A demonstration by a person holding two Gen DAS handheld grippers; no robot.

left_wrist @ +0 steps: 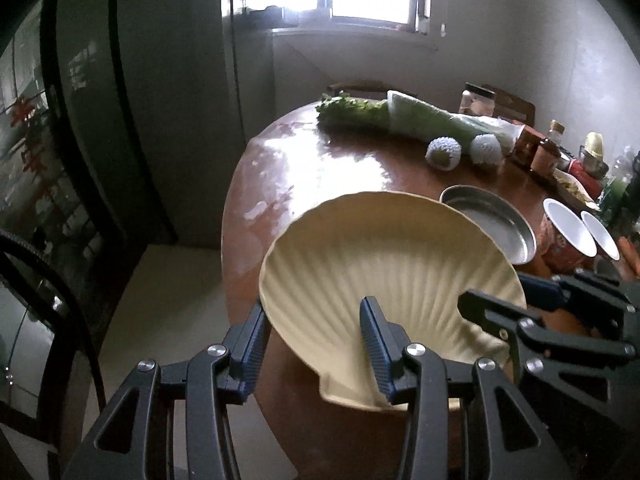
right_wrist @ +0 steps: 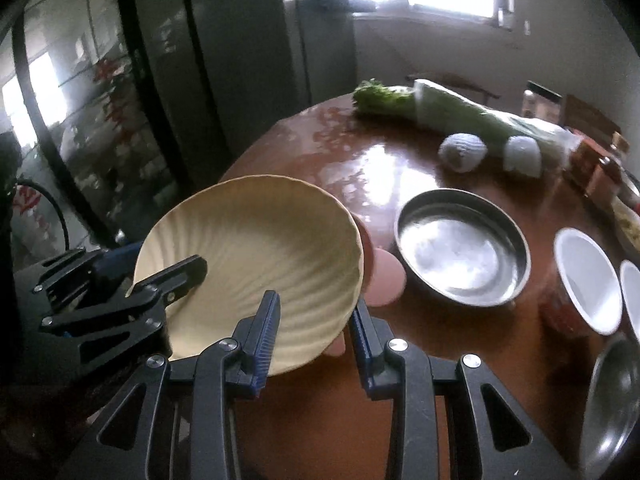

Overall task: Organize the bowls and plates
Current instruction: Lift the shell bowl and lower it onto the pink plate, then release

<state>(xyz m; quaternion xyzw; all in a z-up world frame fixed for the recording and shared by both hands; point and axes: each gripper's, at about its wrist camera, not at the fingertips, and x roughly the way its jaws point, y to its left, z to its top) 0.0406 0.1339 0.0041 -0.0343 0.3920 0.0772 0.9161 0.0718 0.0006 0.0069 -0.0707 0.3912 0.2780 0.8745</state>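
A cream shell-shaped plate (left_wrist: 384,264) (right_wrist: 256,240) hangs tilted above the near edge of the round brown table (left_wrist: 320,168). In the left wrist view my left gripper (left_wrist: 314,332) is shut on the plate's near left rim, one blue pad on each face. My right gripper (left_wrist: 500,296) clamps the plate's right side. In the right wrist view the right gripper (right_wrist: 314,328) is shut on the plate's near right rim, and the left gripper (right_wrist: 160,264) grips its left edge. Pink round pieces (right_wrist: 384,276) lie on the table, partly under the plate.
A steel pan (right_wrist: 460,248) sits right of the plate. Two white-lined red bowls (right_wrist: 588,284) stand further right, with another steel dish (right_wrist: 612,400) at the near right. Cabbage, greens (left_wrist: 432,120), two foam-netted fruits and jars line the far side. A dark fridge (left_wrist: 120,120) stands left.
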